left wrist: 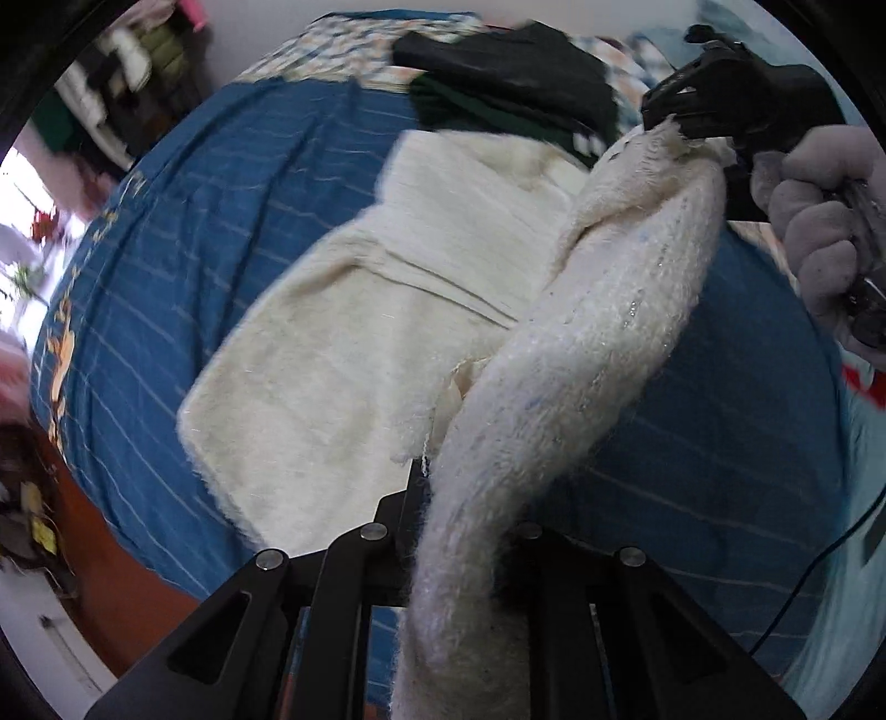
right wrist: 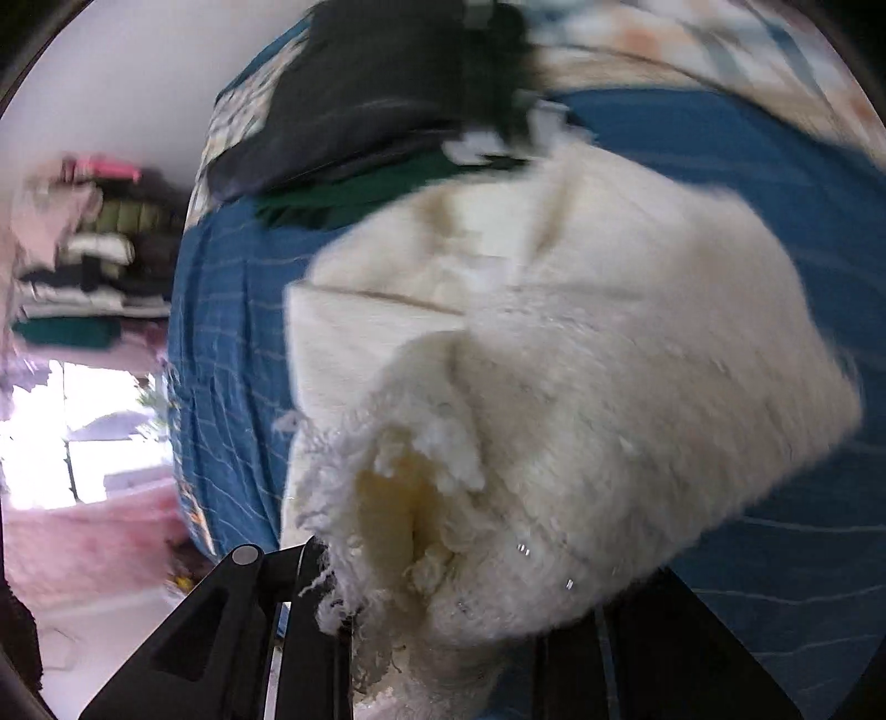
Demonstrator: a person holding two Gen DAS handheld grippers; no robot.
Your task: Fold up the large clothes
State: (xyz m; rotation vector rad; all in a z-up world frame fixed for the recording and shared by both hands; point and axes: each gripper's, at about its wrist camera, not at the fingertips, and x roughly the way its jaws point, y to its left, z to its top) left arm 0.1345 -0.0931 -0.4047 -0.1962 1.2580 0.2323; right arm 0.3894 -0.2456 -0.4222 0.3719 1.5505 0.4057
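A large cream fuzzy garment (left wrist: pixel 343 343) lies spread on a blue striped bedsheet (left wrist: pixel 221 183). One edge of it is lifted into a thick band (left wrist: pixel 598 310) stretched between my two grippers. My left gripper (left wrist: pixel 437 498) is shut on the near end of the band. My right gripper (left wrist: pixel 678 119), held by a gloved hand (left wrist: pixel 819 238), is shut on the far end, above the bed. In the right wrist view the garment (right wrist: pixel 581 360) bunches over my right gripper (right wrist: pixel 410 559) and hides its fingertips.
A pile of dark and green clothes (left wrist: pixel 509 77) lies at the far end of the bed, also in the right wrist view (right wrist: pixel 387 99). A patterned quilt (left wrist: pixel 332 50) lies behind it. Shelves of folded clothes (right wrist: pixel 94 260) stand left. A cable (left wrist: pixel 803 576) hangs right.
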